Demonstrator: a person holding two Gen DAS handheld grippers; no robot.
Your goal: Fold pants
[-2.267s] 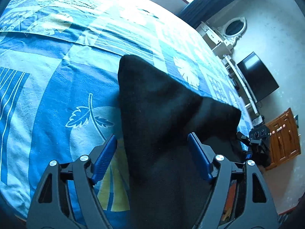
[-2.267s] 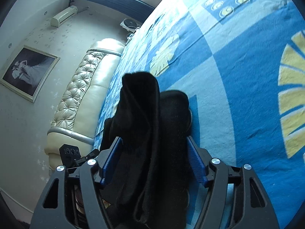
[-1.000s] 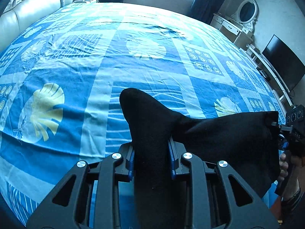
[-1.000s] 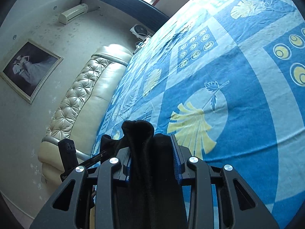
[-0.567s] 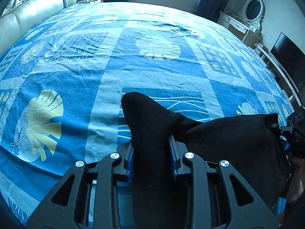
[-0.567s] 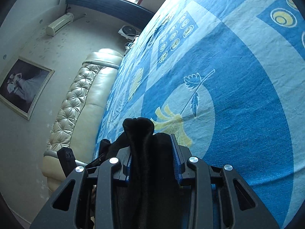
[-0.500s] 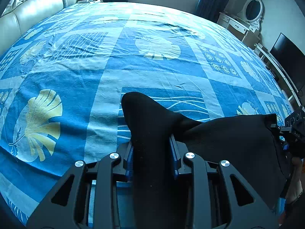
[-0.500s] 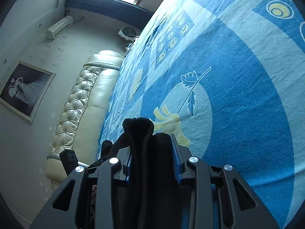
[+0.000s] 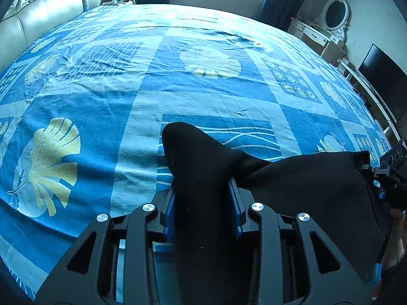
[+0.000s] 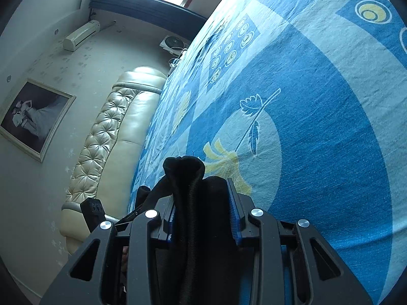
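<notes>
Your left gripper has the black pants bunched between its 2 blue pads; jaws are opening, but the cloth fills the gap and the pads look pressed on it. A rounded hump of fabric sticks up past the fingertips, above the blue patterned bedspread. From there the pants stretch right in a dark sheet to your right gripper, seen at the frame edge with the hand below it.

In the right wrist view, your right gripper is clamped on a thick folded wad of the pants, jaws narrow with fabric packed between them. The wad tops out just over the bedspread, near a leaf print. The left gripper shows low left, a strip of cloth running toward it.

Cream tufted headboard sits left, framed picture on the wall.
</notes>
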